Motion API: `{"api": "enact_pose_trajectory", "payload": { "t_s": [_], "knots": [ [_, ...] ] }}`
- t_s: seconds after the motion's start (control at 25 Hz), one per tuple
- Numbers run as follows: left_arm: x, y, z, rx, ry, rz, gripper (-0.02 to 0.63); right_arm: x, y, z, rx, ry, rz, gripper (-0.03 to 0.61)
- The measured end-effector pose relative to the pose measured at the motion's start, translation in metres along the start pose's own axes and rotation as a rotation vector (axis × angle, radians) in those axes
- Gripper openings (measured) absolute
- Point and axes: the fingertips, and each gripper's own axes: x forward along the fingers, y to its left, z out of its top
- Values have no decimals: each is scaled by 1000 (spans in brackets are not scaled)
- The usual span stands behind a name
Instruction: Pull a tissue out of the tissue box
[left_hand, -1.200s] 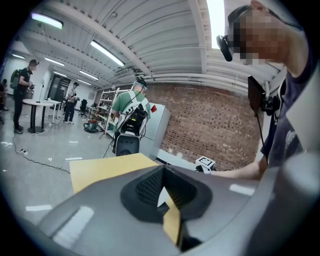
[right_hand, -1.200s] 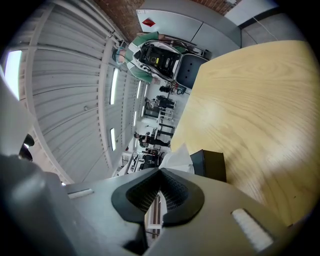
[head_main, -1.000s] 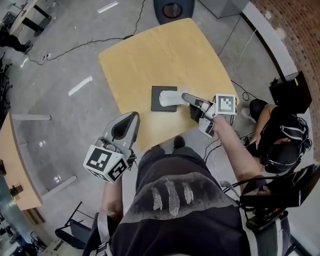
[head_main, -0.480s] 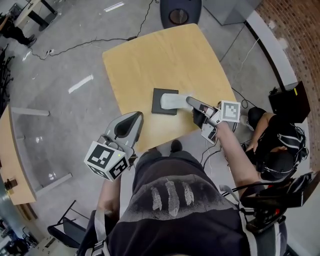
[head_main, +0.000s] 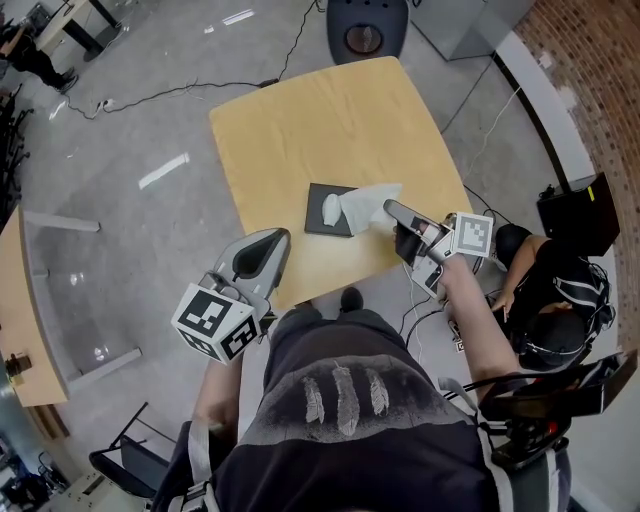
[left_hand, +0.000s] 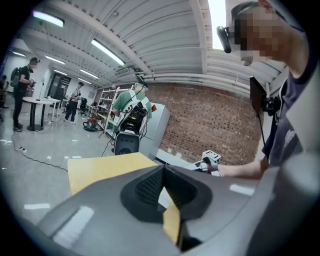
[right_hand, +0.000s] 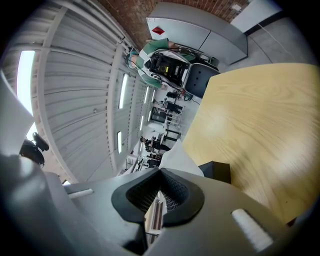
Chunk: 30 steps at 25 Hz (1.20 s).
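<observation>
**Operator:** What has changed at my right gripper?

**Spotter:** Your right gripper (head_main: 392, 208) has its jaws pressed together on one end of the tissue (head_main: 368, 200). A second ago its tip sat right at the tissue box (head_main: 315, 224), and the tissue was only a low hump there. You've since pulled back toward 4 o'clock. The tissue now stretches as a long sheet from the box's opening out to your jaws, which are at the box's 3 o'clock.

**Operator:** And my left?

**Spotter:** Your left gripper (head_main: 275, 240) has stayed put at the box's 7 o'clock, by the near edge of the table (head_main: 310, 120). Its jaws are together with nothing between them.

**Operator:** Where's the box itself?

**Spotter:** It lies flat on the table, at 6 o'clock from the table's middle, same as before.

**Operator:** Give me a count.

**Spotter:** Two grippers, one tissue box, one tissue drawn out and one table. There is also one person (head_main: 555, 285) low on the floor at the table's 4 o'clock.
</observation>
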Motion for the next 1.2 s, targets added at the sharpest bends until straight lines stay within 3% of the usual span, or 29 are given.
{"api": "enact_pose_trajectory", "payload": {
  "t_s": [0.52,0.96,1.2],
  "knots": [
    [12,-13,-3,5,1,-15,3,-52,-19,21,-10,-57,-60,0],
    [9,-21,-7,-1,2,-3,3,-55,-64,-8,35,25,-129,0],
    [7,-27,-7,15,4,13,3,-32,-46,-11,34,92,-42,0]
  ]
}}
